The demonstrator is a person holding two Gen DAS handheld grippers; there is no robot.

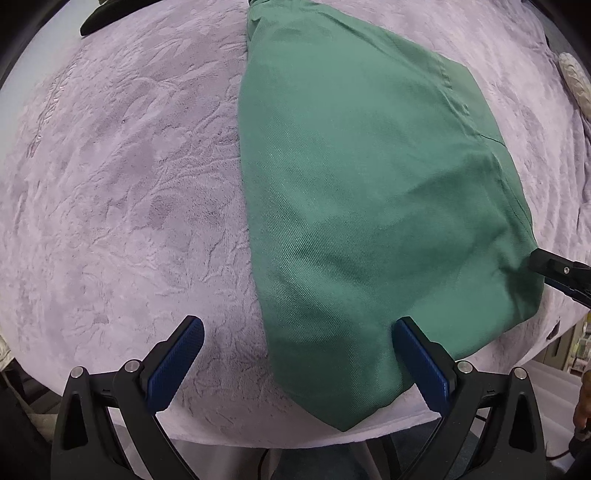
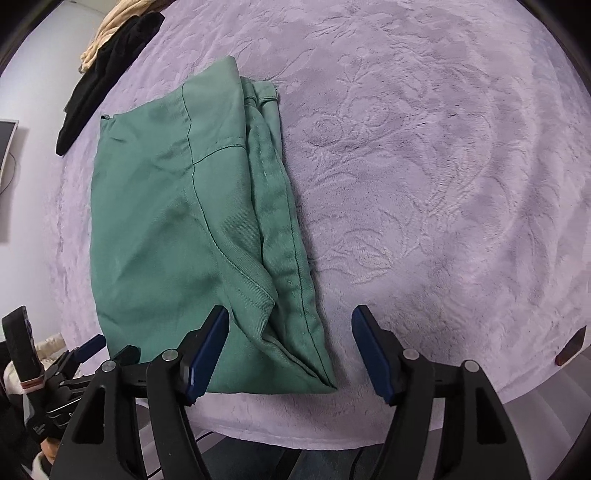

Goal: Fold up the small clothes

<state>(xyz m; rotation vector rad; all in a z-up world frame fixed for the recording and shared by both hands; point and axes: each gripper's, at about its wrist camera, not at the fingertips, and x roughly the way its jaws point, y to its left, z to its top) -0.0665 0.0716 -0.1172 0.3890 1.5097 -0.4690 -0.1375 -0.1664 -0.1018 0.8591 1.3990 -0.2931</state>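
Jaws of left gripper (image 1: 295, 350) & right gripper (image 2: 290, 341) both apart, over folded green garment (image 2: 177, 229), lilac blanket (image 2: 424, 166)

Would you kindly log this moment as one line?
green garment: folded, flat | left gripper: open | right gripper: open

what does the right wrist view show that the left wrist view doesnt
Only the right wrist view: the layered, seamed edge of the folded green garment, a beige cloth beside the black one, and a monitor on the wall.

Only the left wrist view: a pale textured object at the far right.

Both: the green garment on the lilac blanket, a black cloth at the far edge, and both claws open, left and right.
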